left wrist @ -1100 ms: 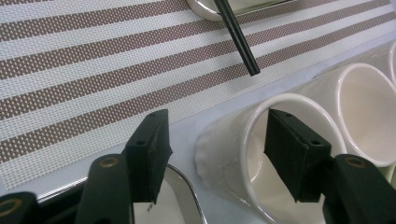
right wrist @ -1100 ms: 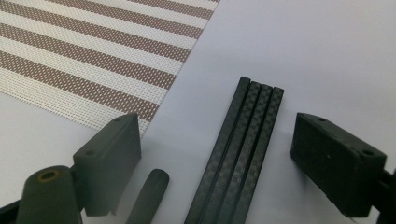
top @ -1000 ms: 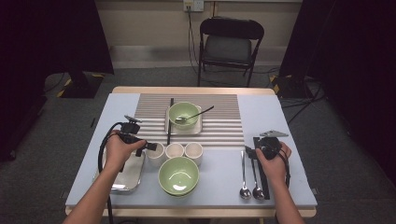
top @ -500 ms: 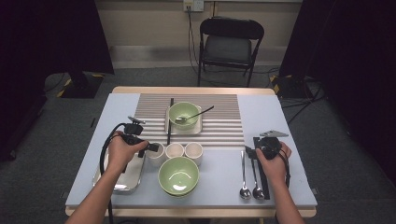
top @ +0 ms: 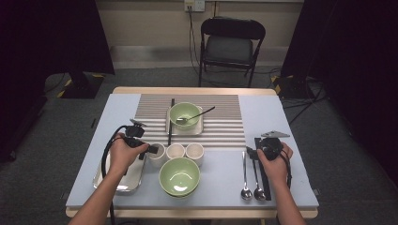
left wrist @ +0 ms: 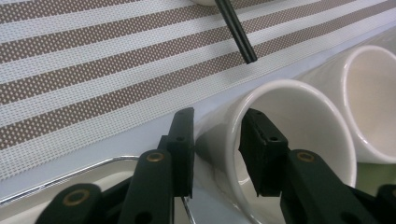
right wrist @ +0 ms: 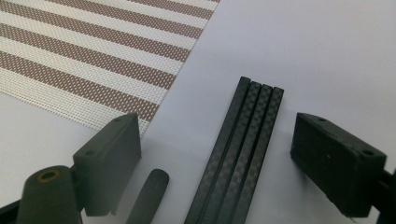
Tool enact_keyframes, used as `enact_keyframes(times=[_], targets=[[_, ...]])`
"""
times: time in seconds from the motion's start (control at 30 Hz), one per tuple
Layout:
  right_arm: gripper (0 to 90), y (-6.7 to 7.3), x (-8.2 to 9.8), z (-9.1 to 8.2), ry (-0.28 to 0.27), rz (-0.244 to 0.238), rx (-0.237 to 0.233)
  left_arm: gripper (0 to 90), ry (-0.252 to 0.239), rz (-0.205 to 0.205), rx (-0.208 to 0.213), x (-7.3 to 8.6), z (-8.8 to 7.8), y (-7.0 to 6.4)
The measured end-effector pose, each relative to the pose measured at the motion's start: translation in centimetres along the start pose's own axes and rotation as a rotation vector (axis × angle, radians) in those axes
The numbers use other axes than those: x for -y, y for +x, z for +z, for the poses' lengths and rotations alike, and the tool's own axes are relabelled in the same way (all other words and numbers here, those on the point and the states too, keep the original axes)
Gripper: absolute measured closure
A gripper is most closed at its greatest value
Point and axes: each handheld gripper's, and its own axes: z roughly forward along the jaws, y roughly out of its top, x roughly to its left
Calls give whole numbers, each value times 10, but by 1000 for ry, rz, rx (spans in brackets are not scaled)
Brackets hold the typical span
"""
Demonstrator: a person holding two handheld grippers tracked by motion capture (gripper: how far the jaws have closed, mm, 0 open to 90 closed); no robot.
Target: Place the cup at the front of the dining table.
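- The left hand-held gripper (left wrist: 215, 140) straddles the near wall of the leftmost white cup (left wrist: 289, 140); its jaws have just been closing, one pad outside, one inside, narrow gaps remaining.
- That cup stands on the worktop (top: 117, 112), beside the metal tray (top: 123, 180).
- The right hand-held gripper (right wrist: 219, 154) hovers wide open over black chopsticks (right wrist: 243, 154), holding nothing.

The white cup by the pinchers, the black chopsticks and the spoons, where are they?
White cup (left wrist: 299, 140), left gripper view, on its inner wall.
Black chopsticks (right wrist: 238, 158), right gripper view, mid-length.
Spoons (top: 246, 192), high view, on one spoon's bowl.
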Motion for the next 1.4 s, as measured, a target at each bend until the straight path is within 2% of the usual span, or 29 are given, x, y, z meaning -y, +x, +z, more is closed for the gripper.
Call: enact_keyframes(times=[0.13, 0.17, 0.23, 0.3, 0.4, 1.03, 1.2, 1.4], targets=[[150, 0, 0, 0, 0, 0, 0, 658, -10, -23, -15, 3, 2, 0], [150, 0, 0, 0, 0, 0, 0, 660, 1, -22, -7, 3, 2, 0], [150, 0, 0, 0, 0, 0, 0, 672, 0, -17, -27, 3, 3, 0], [150, 0, 0, 0, 0, 0, 0, 693, 5, -18, -26, 2, 3, -2], [150, 0, 0, 0, 0, 0, 0, 696, 13, -19, -46, 2, 4, -4], [150, 0, 0, 0, 0, 0, 0, 754, 65, 13, -158, 0, 9, -16], [150, 0, 0, 0, 0, 0, 0, 785, 73, 20, -185, 1, 8, -16], [150, 0, 0, 0, -1, 0, 0, 791, 77, 16, -184, 1, 8, -15]])
